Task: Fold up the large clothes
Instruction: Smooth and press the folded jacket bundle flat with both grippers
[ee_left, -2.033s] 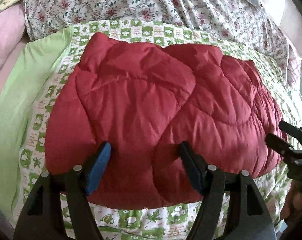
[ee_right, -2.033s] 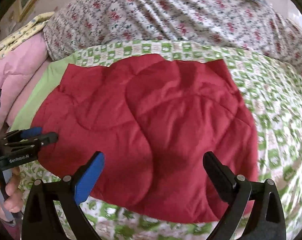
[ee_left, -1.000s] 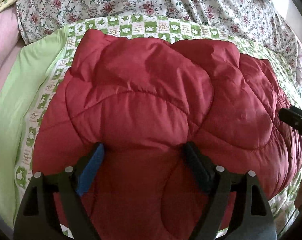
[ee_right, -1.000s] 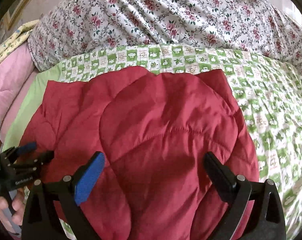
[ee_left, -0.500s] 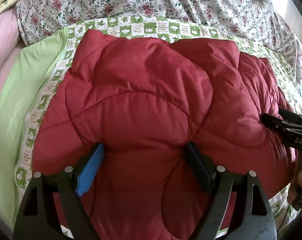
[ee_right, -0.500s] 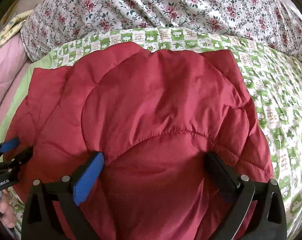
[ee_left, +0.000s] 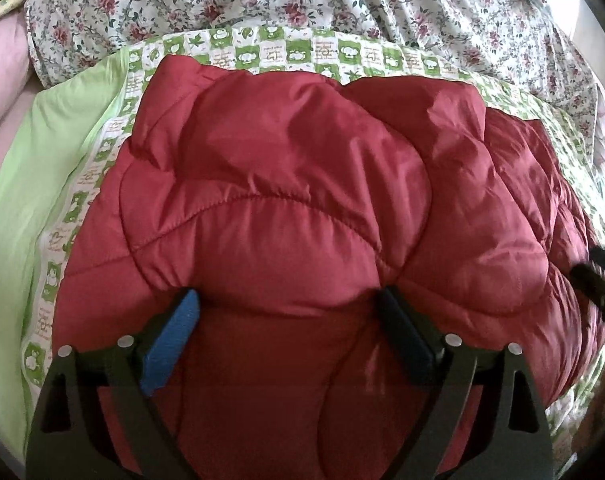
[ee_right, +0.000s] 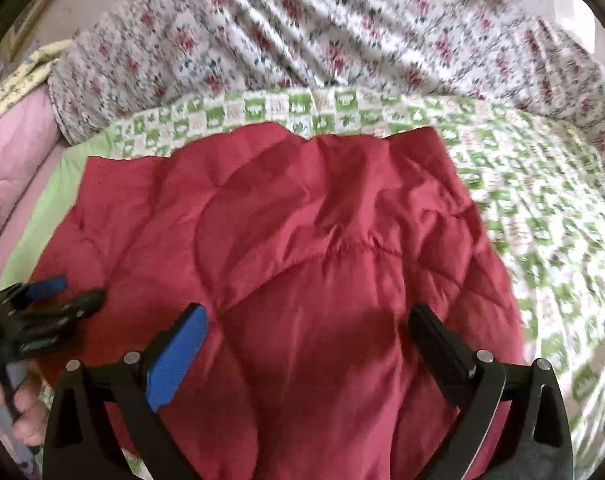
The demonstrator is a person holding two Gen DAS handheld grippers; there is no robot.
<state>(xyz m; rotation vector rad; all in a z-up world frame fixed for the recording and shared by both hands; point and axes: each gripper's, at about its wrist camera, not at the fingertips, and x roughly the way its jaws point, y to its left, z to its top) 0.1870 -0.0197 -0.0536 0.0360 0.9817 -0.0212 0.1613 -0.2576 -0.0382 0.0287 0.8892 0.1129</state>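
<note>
A red quilted padded garment lies folded into a puffy bundle on a green-and-white patterned sheet. It also fills the right wrist view. My left gripper is open, its fingers pressed down on the near part of the bundle with padding bulging between them. My right gripper is open, just above the garment's near right part. The left gripper shows in the right wrist view at the garment's left edge. The right gripper shows blurred at the right edge of the left wrist view.
A floral bedspread is bunched behind the sheet. A plain light-green cloth lies to the left, with pink bedding beyond it. The patterned sheet extends to the right of the garment.
Both grippers came forward onto the garment. In the last half second the right gripper drew back and up a little, blurring its view. The left gripper stays pressed on the bundle.
</note>
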